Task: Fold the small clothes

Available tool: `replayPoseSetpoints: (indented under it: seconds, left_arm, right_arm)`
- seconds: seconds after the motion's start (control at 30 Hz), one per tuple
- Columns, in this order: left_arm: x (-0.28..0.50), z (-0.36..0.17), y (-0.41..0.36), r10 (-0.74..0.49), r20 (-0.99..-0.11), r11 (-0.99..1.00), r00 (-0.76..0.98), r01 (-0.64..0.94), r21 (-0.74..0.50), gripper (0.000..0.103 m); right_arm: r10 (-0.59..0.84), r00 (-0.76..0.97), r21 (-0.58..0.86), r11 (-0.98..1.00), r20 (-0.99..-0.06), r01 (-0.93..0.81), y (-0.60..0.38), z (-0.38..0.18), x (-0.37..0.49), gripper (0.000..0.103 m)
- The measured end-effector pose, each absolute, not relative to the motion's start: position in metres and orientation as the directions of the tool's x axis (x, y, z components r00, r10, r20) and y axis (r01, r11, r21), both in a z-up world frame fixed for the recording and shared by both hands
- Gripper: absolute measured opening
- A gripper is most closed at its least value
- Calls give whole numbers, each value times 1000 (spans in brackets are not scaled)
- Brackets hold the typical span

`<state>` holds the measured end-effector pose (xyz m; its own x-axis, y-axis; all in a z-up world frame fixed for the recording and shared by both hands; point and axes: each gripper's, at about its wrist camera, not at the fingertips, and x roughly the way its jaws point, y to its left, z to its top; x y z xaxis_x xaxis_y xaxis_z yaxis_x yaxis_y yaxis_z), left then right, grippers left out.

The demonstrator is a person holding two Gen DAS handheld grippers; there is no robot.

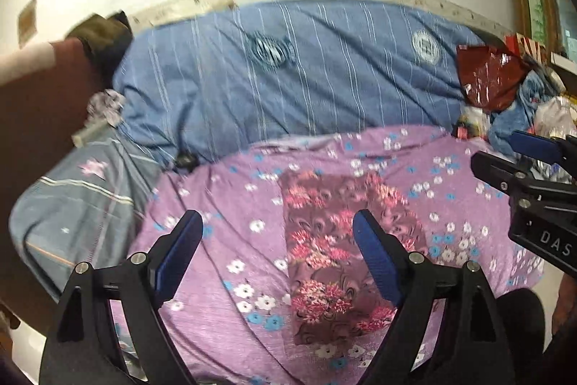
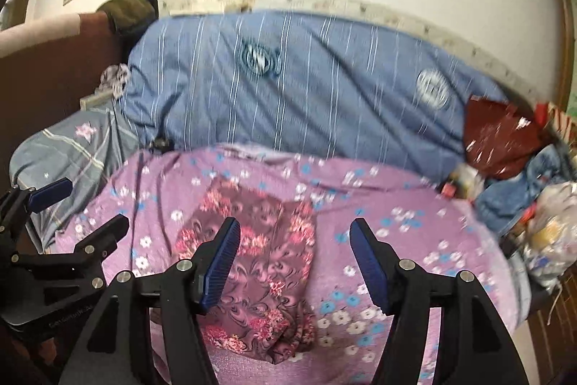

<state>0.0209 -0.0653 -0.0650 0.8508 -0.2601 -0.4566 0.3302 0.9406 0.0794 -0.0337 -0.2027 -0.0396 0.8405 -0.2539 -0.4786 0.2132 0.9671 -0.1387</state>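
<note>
My left tongs [image 1: 277, 262] stand spread wide with nothing between the blue pads, and my right tongs [image 2: 294, 262] are just as loose and empty. Both hang above the bed, not touching the cloth.

The small garment [image 1: 342, 251], a maroon piece with pink flowers, lies on the purple sheet [image 1: 223, 211] as a long narrow strip, already doubled over lengthwise by the look of it. It sits near the middle of the sheet, its far end toward the blue quilt [image 1: 288, 67] and its near end toward me. From the right wrist view, the garment [image 2: 252, 262] passes under my left-hand pad and has a soft seam running down its length.

I judge the next fold is end to end. To do it well, I would bring each pair of tongs down at one near corner of the strip, pinch all layers together and not the sheet beneath, lift only enough to clear it, and carry both corners evenly toward the quilt end so the edges line up. Uneven travel would skew the stack. The red bag [image 1: 490, 78] beyond the sheet's far right corner is no obstacle.
</note>
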Motion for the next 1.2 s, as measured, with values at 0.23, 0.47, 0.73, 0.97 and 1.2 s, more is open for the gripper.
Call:
replayPoseSetpoints:
  seconds: [0.23, 0.47, 0.73, 0.97, 1.2]
  left_arm:
    - [-17, -29, -40, -216, -329, 968, 920, 247, 55, 103]
    - [-34, -9, -30, -218, -312, 972, 925, 235, 17, 103]
    - [-41, -5, -25, -187, -329, 980, 926, 198, -3, 103]
    - [-44, -3, -25, -184, -340, 982, 922, 189, -17, 103]
    - [-47, -2, -26, -159, -341, 986, 926, 166, -8, 103]
  right_arm:
    - [-301, 862, -144, 954, -407, 265, -198, -6, -69, 69]
    - [-311, 867, -124, 950, -390, 285, -198, 6, -88, 70]
    - [-307, 870, -116, 952, -387, 284, -192, 9, -100, 70]
    - [-301, 870, -110, 954, -391, 280, -193, 8, -106, 70]
    - [-299, 859, -110, 954, -415, 279, -190, 2, -105, 70]
